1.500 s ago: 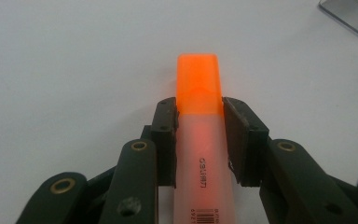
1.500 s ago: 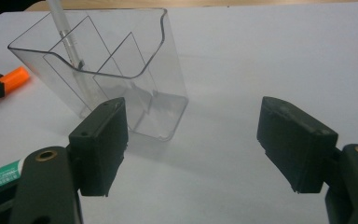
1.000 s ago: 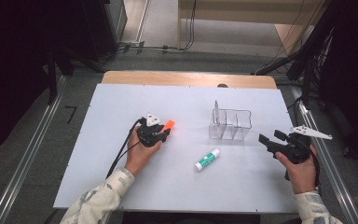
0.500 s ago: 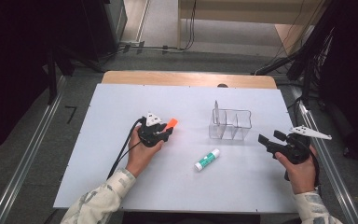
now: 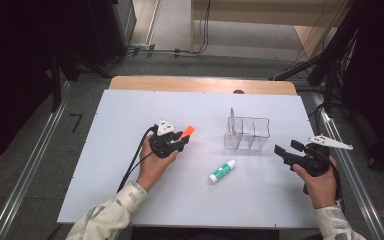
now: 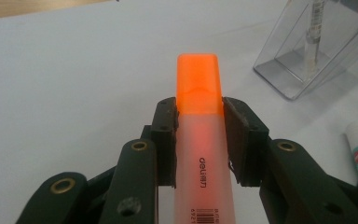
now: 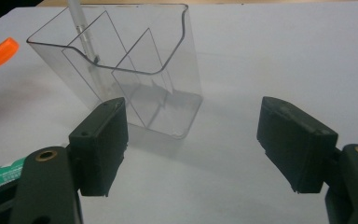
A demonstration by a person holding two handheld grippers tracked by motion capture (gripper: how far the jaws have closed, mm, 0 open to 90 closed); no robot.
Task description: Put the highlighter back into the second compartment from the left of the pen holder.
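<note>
Little has changed since the earlier frames: both hands sit where they were, with only a slight shift of the left gripper [image 5: 176, 143] and its load; that gripper's black, matte jaws are clamped on an orange highlighter [image 6: 200, 140], a flat-sided translucent plastic barrel with printed lettering and a barcode, its squared, brighter orange cap poking out beyond the pads; in the high view it sits left of centre on the smooth white table [image 5: 105, 200], cap pointing toward the organiser. That clear organiser [image 7: 135, 79] is a glossy, rigid plastic box with rounded corners and thin inner dividers, standing upright to the right of centre; a slim pale pen [image 7: 81, 28] leans in one of its compartments. Between the hands lies a glue stick [image 5: 222, 171], a small white cylinder with a green label, on its side. At the right edge, the right gripper [image 7: 191, 149] has its blocky jaws spread wide with nothing between them, facing the organiser.
</note>
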